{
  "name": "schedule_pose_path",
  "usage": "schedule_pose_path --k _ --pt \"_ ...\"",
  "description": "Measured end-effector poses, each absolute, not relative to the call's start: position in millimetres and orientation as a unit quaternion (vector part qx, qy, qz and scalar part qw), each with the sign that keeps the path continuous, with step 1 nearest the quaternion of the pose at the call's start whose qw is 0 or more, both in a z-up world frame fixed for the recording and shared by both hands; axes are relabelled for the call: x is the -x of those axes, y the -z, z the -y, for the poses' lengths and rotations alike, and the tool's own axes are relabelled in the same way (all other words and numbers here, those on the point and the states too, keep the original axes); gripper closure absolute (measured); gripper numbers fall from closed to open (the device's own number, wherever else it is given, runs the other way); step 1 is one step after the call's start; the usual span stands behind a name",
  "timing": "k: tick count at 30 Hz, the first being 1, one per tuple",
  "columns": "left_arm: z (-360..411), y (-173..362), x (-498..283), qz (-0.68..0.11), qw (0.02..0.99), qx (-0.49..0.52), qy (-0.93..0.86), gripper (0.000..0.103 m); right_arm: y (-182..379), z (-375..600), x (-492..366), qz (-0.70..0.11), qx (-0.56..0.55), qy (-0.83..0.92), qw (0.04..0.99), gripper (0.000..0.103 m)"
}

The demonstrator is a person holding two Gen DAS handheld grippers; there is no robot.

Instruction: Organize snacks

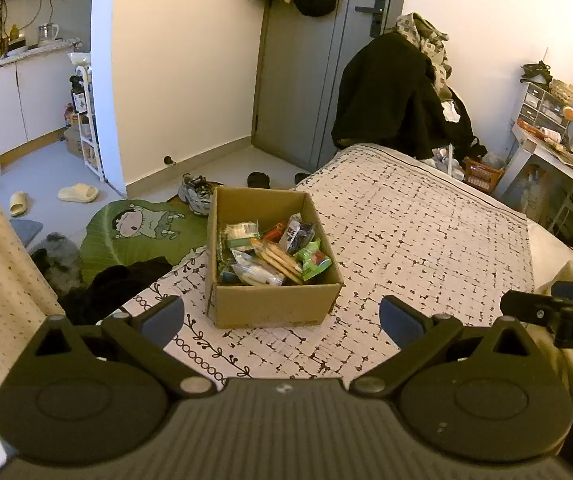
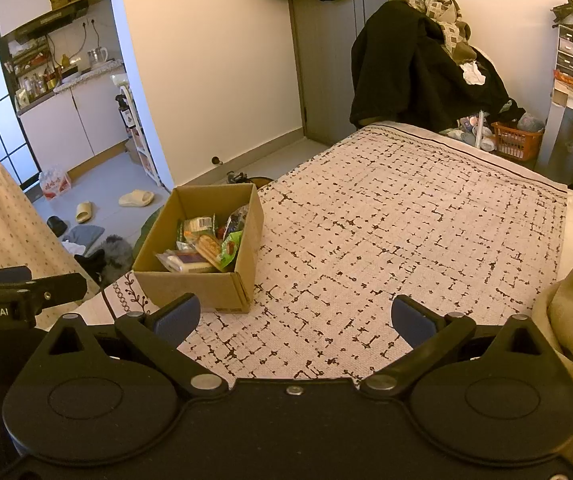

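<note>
The open brown cardboard box point(image 1: 274, 264) of mixed wrapped snacks point(image 1: 270, 250) sits at the left edge of the bed point(image 1: 406, 232), on its white black-patterned cover. The left tool point(image 1: 282, 318) and right tool point(image 2: 294, 318) both hang short of it, spread wide and empty. A careless push could likely slide the box off that edge onto the floor.

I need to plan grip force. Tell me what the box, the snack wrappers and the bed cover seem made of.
Cardboard box: matte brown corrugated card, to judge by its folded corner seam.
Snack wrappers: thin plastic film, glossy, crinkled, some clear.
Bed cover: probably woven cloth, matte, with a printed dark grid.
</note>
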State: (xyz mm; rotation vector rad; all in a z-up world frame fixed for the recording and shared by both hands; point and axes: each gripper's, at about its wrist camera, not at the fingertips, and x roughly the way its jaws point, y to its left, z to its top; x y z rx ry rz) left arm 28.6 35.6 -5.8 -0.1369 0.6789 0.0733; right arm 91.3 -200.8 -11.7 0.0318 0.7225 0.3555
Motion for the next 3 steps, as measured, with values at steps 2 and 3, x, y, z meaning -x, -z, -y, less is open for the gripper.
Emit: schedule_pose_path --k 2,3 --pt "-36.1 6.0 -28.7 -0.333 0.94 0.067 -0.036 0.0 11.8 200.8 -91.4 -0.351 -0.016 -0.173 0.92 0.0" --pt "-36.4 5.9 -28.6 -0.333 0.94 0.068 -0.037 0.0 11.8 200.8 -91.4 -0.351 -0.016 -0.173 0.92 0.0"
